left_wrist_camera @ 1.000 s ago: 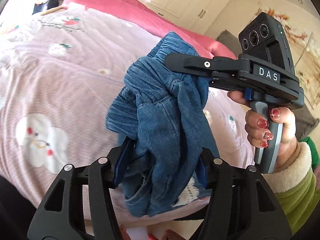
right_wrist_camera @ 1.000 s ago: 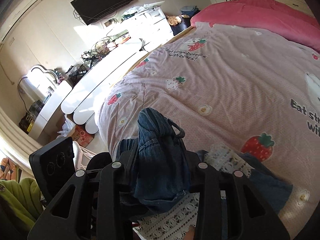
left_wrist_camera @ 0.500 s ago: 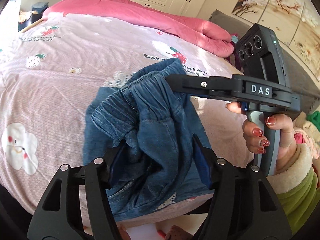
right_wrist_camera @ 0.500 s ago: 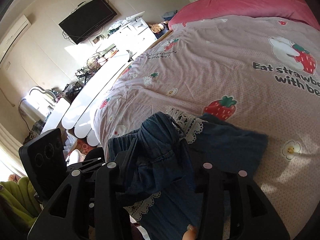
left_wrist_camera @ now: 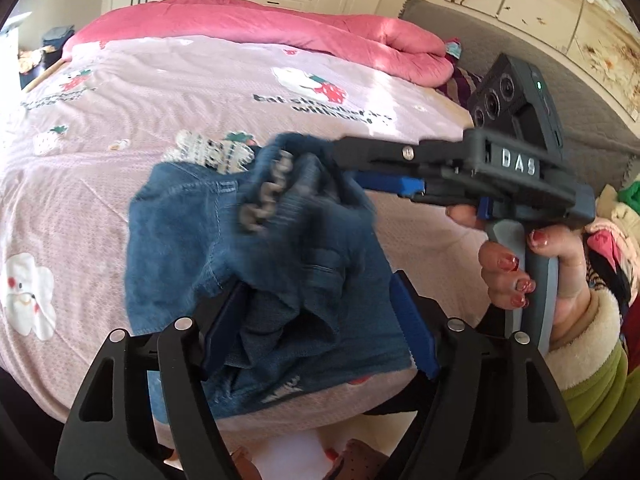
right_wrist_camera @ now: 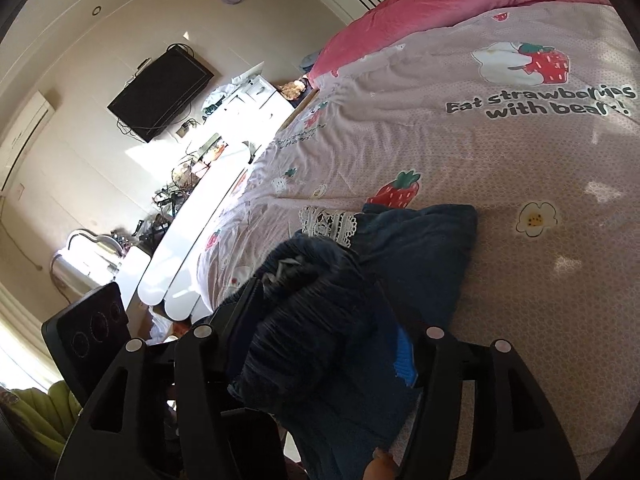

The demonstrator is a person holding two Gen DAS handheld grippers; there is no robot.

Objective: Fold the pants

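Blue denim pants with a white lace hem lie bunched on the pink bed. In the left wrist view my left gripper has its jaws spread wide, with denim lying loosely between them. My right gripper reaches in from the right at the waistband, and its blue pad shows beside the cloth. In the right wrist view the right gripper has its jaws spread, with the gathered waistband between them. The pants spread out beyond onto the bed.
The bed has a pink strawberry-print sheet and a rolled pink duvet at the far side. A grey headboard stands on the right. A white desk and wall TV stand beyond the bed's edge.
Both grippers have lowered the pants onto the bed and their jaws have spread apart. The denim now lies flatter, with the lace hem stretched out away from me.
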